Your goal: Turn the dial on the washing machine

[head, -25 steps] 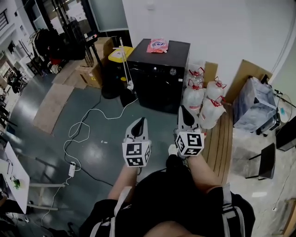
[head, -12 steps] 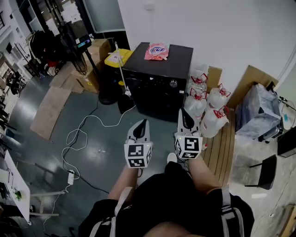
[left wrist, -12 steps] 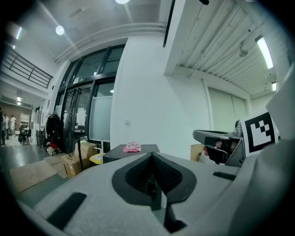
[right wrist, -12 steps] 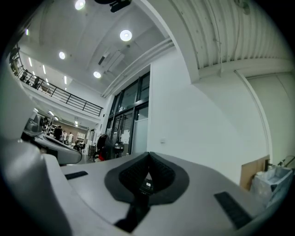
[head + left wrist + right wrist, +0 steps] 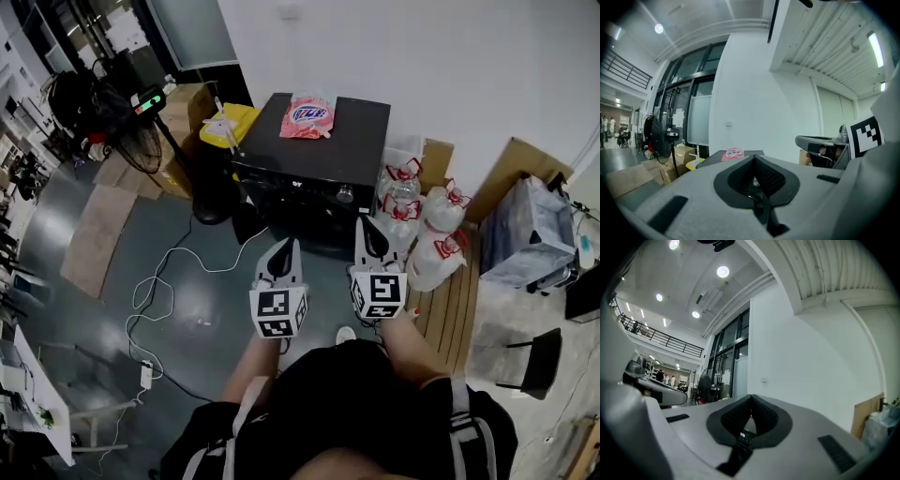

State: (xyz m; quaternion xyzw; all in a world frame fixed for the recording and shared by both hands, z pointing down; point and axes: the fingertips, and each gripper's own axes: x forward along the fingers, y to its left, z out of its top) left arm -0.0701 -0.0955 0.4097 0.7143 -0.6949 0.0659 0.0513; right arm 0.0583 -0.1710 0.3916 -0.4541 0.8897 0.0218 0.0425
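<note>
The black washing machine (image 5: 314, 159) stands against the white wall, straight ahead of me in the head view. Its round silver dial (image 5: 346, 193) sits on the front panel, right of centre. A pink packet (image 5: 307, 115) lies on its lid and also shows in the left gripper view (image 5: 733, 154). My left gripper (image 5: 287, 246) and right gripper (image 5: 364, 223) are held side by side, short of the machine, both pointing at it. Each is shut with nothing between its jaws, as the gripper views (image 5: 753, 159) (image 5: 751, 400) show. The right gripper is the nearer one to the dial.
Tied plastic water jugs (image 5: 427, 234) stand on a wooden pallet (image 5: 450, 300) right of the machine. A yellow bin (image 5: 225, 127), a standing fan (image 5: 141, 112) and cardboard boxes (image 5: 183, 103) are on its left. A white cable (image 5: 159, 281) trails across the floor.
The washing machine has come closer and lower in the head view as I step toward it. Both grippers stay shut and side by side.
</note>
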